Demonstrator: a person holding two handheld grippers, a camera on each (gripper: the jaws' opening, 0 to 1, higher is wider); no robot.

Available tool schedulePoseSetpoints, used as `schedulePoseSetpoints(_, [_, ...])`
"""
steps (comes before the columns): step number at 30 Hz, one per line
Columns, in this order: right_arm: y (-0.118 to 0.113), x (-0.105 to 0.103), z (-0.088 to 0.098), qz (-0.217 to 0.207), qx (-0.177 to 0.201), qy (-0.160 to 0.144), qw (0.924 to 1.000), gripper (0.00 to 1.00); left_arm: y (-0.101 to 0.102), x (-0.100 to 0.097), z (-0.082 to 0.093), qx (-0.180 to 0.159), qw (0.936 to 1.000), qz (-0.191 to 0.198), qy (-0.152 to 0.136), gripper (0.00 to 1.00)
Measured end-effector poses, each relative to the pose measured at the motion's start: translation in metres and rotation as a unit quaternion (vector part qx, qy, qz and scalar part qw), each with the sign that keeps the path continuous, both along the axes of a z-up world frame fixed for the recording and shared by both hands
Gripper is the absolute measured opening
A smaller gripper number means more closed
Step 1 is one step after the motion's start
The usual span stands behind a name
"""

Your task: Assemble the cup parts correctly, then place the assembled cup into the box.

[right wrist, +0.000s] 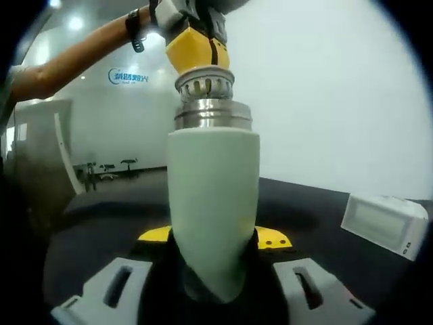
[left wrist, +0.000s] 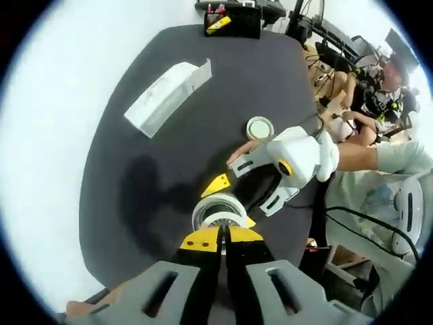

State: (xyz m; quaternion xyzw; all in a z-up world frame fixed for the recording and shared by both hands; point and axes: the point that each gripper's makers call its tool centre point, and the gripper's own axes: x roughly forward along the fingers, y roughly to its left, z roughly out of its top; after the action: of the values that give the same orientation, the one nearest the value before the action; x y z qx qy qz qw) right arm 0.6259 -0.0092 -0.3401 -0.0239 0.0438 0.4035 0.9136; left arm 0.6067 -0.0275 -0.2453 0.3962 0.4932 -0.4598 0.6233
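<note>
Above the dark round table point(left wrist: 169, 135), the right gripper point(right wrist: 213, 271) clamps the white cup body point(right wrist: 213, 203) upright to steady it, while the left gripper point(left wrist: 224, 238), jaws pinched on the inner stopper point(right wrist: 204, 84), seats it into the steel neck. Its lid point(left wrist: 260, 127) and the box point(left wrist: 169, 95) wait on the table.

Left gripper point(left wrist: 224, 238): my yellow-tipped fingers point(left wrist: 201, 240) pressed together, tips side by side, pointing down from above. In the right gripper view it point(right wrist: 199, 62) comes in from the top, fingers point(right wrist: 186, 49) closed on the strainer point(right wrist: 204, 84) at the cup point(right wrist: 212, 203) mouth; my bare left forearm point(right wrist: 74, 57) with a dark wristband point(right wrist: 137, 30) stretches to upper left.

Right gripper point(right wrist: 215, 238): yellow-tipped fingers point(right wrist: 273, 239) closed on either side of the cup body, held upright. In the left gripper view it point(left wrist: 247, 193) lies low and sideways, gripped by my white-gloved right hand point(left wrist: 304, 154).
</note>
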Motion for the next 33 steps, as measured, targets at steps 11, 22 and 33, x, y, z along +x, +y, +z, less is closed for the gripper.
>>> schedulePoseSetpoints(11, [0.000,0.000,0.000,0.000,0.002,-0.001,1.0000,0.41,0.001,0.004,-0.019,0.019,0.9998,-0.009,0.006,0.00])
schedulePoseSetpoints(22, [-0.001,0.000,0.000,0.000,0.002,-0.003,1.0000,0.41,-0.003,0.000,-0.037,0.023,0.9994,-0.017,0.020,0.00])
schedulePoseSetpoints(33, [0.000,0.000,0.000,0.000,0.005,-0.004,1.0000,0.41,-0.002,0.000,-0.036,0.019,0.9993,-0.027,0.016,0.01])
